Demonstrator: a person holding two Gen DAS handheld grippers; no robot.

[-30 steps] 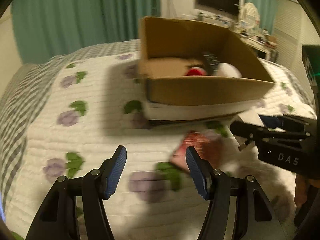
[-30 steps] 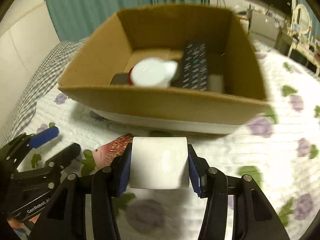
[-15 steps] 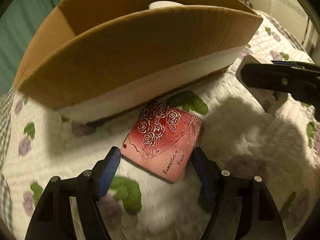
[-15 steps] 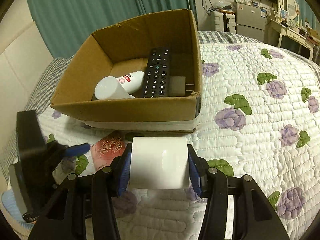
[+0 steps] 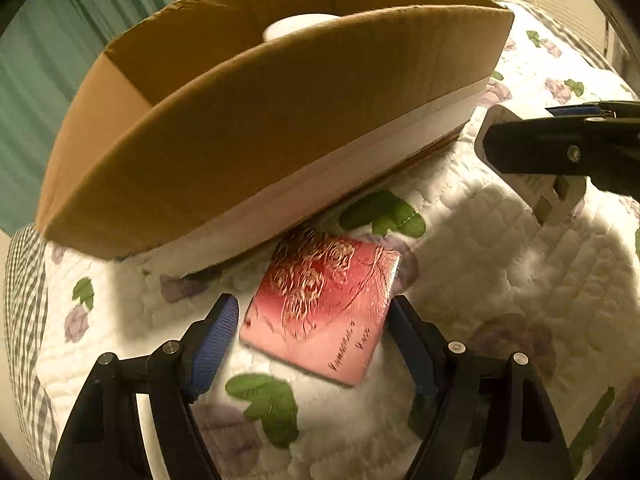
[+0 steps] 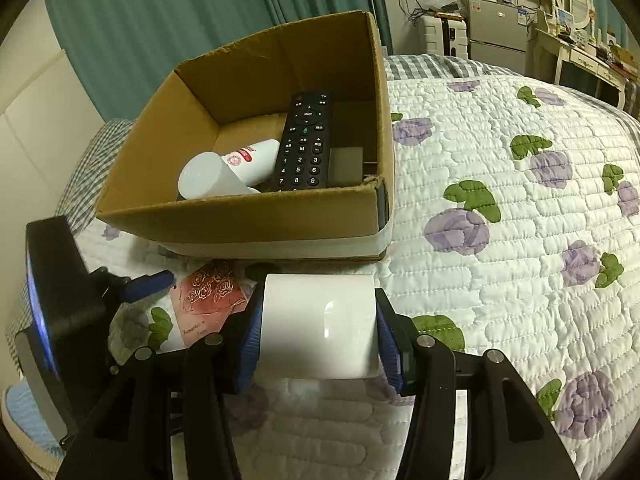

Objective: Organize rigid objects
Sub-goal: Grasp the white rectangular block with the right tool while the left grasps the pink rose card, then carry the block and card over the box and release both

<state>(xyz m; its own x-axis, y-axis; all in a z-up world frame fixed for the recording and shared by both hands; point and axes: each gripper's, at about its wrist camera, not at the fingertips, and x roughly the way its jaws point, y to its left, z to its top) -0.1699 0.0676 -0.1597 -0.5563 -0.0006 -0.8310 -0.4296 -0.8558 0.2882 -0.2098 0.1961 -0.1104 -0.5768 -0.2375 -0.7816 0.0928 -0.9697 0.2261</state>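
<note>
Left gripper [image 5: 312, 332] spread wide over a floral quilt [image 6: 520, 208], jaws just opened further, flanking a flat pink rose-patterned box [image 5: 324, 316] without pressing on it. Pink box lying flat just in front of a cardboard box [image 6: 240, 216]. Right gripper [image 6: 318, 330] clamped on a white rectangular block [image 6: 318, 324]. Inside the cardboard box: black remote control [image 6: 304, 148], white bottle [image 6: 228, 170].
</note>
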